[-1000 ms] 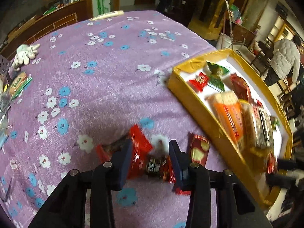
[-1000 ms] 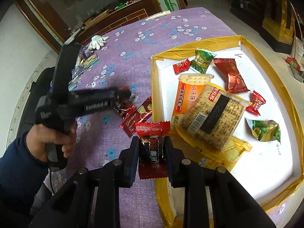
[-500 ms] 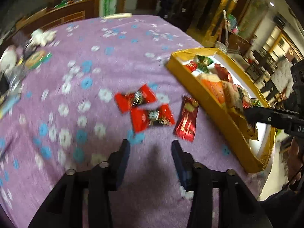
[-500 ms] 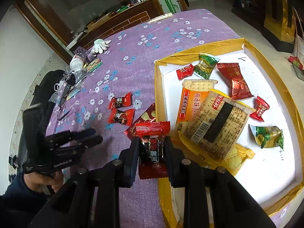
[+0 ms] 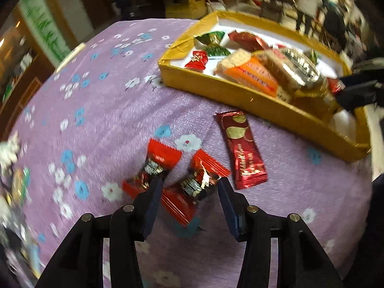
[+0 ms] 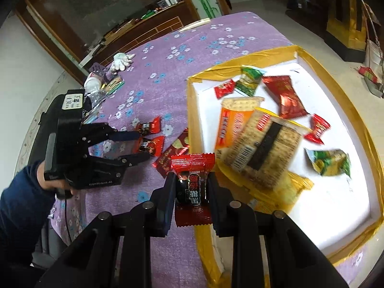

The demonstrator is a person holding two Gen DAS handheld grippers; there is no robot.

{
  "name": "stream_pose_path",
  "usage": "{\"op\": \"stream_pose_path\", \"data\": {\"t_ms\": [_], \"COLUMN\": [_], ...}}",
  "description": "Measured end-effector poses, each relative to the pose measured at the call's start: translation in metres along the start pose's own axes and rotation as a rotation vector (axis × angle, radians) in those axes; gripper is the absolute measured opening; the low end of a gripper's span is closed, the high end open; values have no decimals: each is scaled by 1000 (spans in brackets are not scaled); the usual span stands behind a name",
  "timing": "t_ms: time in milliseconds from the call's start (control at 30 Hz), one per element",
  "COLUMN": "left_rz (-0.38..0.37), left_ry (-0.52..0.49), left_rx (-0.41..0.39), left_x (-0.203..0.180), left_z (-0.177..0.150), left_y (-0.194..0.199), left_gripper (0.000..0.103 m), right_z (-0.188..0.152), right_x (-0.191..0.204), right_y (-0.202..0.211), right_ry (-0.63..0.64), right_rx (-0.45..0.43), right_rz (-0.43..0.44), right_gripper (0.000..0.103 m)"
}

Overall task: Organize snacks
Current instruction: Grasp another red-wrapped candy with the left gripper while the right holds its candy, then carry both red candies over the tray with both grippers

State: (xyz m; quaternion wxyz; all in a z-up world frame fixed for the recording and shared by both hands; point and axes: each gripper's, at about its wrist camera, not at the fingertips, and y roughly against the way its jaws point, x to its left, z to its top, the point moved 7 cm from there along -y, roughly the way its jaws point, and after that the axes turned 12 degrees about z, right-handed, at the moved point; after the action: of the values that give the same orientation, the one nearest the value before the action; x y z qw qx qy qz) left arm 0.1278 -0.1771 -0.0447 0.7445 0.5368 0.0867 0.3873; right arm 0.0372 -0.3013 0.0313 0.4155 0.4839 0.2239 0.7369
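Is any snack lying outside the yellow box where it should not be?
Yes. Three snacks lie on the purple cloth, outside the yellow box: two small red candies and a long dark-red packet. The left gripper is open around one candy. The right gripper holds a fourth candy above the box edge.

Left gripper [image 6: 136, 147]: black plastic body, boxy housing, white label with dark characters on top, small white lettering on side, silver screws at linkage pivots, dark blue pads. Thin black cable hangs below grip. Dark navy sleeve [image 6: 21, 206]. Right gripper [image 6: 190, 187]: black linkages, silver screws.
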Motion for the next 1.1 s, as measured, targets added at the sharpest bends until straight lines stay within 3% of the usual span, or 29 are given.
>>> {"op": "stream_pose_path", "data": {"t_ms": [100, 200, 333, 467, 567, 667, 867, 1100], "left_rz": [10, 8, 7, 70, 116, 66, 55, 37], "left_ry": [-32, 28, 227, 471, 553, 645, 665, 642], "left_rx": [1, -13, -17, -39, -35, -43, -127, -166], "left_x": [-3, -4, -2, -2, -12, -17, -20, -24], "left_z": [5, 5, -11, -37, -50, -59, -47, -24], "left_y": [-9, -10, -4, 10, 20, 29, 63, 84], "left_gripper": [50, 46, 32, 31, 27, 27, 27, 27], "right_z": [-3, -4, -4, -3, -3, -2, -3, -1], "right_x": [-3, -4, -5, -2, 1, 8, 17, 10], "right_y": [3, 6, 6, 1, -4, -10, -22, -17], "right_ry": [-14, -21, -29, -28, -26, -12, 9, -9], "right_rx": [-7, -16, -21, -13, -3, 8, 34, 16], "right_rz": [-6, -10, -8, 0, 11, 26, 55, 66], "right_gripper": [25, 25, 25, 25, 25, 25, 25, 25]}}
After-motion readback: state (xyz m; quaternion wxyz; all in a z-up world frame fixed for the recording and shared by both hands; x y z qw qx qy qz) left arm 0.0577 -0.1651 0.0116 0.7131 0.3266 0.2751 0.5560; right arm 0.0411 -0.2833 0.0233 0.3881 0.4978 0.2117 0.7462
